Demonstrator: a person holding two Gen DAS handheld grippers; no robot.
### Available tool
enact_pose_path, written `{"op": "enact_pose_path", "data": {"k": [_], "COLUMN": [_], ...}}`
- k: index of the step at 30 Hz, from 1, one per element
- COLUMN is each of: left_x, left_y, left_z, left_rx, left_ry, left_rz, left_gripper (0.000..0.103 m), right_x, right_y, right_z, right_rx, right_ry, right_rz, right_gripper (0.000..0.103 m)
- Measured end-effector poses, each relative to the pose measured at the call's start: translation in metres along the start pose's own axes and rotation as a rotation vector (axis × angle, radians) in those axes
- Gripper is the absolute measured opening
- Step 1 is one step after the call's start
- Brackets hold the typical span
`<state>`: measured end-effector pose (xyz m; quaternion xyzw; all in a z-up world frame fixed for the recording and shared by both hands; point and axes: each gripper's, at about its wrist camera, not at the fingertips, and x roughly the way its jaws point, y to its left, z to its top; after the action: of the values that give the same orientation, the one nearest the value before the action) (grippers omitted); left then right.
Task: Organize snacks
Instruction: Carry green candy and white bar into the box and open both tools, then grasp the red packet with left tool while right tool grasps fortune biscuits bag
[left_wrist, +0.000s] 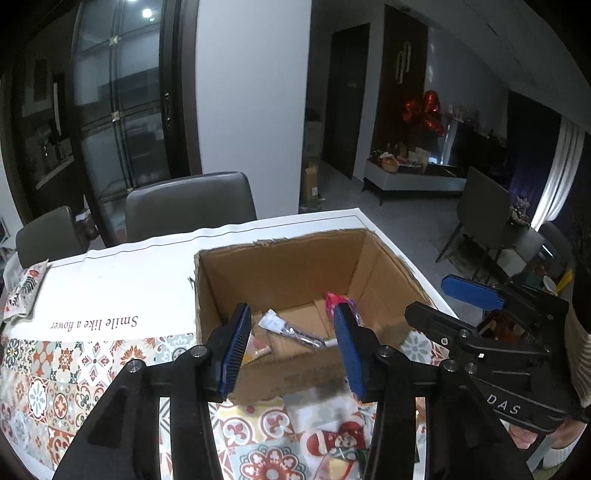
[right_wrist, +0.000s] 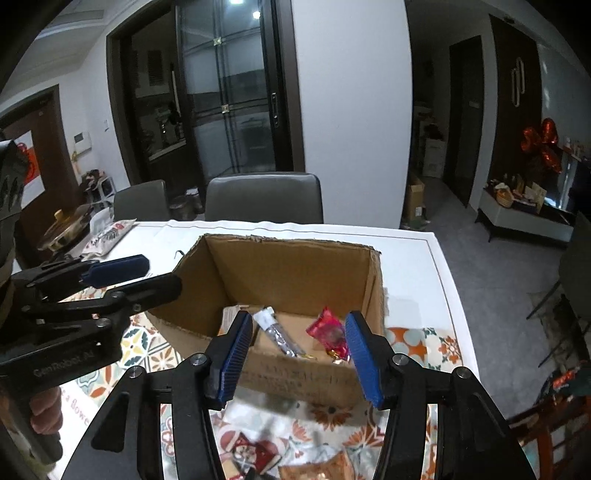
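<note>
An open cardboard box (left_wrist: 295, 266) (right_wrist: 295, 266) stands on the patterned tablecloth. Inside lie a silver-and-white snack stick (left_wrist: 295, 332) (right_wrist: 277, 336), a pink-red wrapped candy (left_wrist: 334, 301) (right_wrist: 328, 332) and a yellow packet (left_wrist: 255, 349) at the left. My left gripper (left_wrist: 291, 347) is open and empty above the box's near wall. My right gripper (right_wrist: 301, 354) is open and empty, also at the near wall. Each gripper shows in the other's view: the right one (left_wrist: 469, 306), the left one (right_wrist: 129, 277). More snack packets (left_wrist: 336, 443) (right_wrist: 255, 454) lie on the cloth before the box.
Grey chairs (left_wrist: 190, 206) (right_wrist: 264, 197) stand at the table's far side. A patterned pouch (left_wrist: 24, 293) (right_wrist: 110, 232) lies at the far left of the table. The table's right edge (right_wrist: 454, 295) drops to the floor.
</note>
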<state>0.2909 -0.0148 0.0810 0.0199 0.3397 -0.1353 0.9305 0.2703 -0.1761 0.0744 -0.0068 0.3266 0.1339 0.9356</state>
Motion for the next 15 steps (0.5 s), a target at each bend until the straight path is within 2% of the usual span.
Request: {"op": "enact_pose_path", "data": {"k": [5, 10, 15], "left_x": [-0.015, -0.026, -0.027], "left_y": [-0.013, -0.026, -0.033], "left_z": [-0.021, -0.044, -0.073], "left_rx": [0.026, 0.060, 0.081], "left_ry": [-0.016, -0.037, -0.020], "left_rz": [-0.013, -0.013, -0.005], "left_gripper": [0.046, 0.047, 0.047], "right_x": [-0.017, -0.030, -0.038], "right_y": [-0.004, -0.008, -0.009], "right_z": [-0.023, -0.050, -0.077], "right_rx": [0.045, 0.071, 0.080], "right_ry": [-0.017, -0.022, -0.020], "right_rz": [0.018, -0.004, -0.027], "right_gripper": [0.058, 0.062, 0.063]}}
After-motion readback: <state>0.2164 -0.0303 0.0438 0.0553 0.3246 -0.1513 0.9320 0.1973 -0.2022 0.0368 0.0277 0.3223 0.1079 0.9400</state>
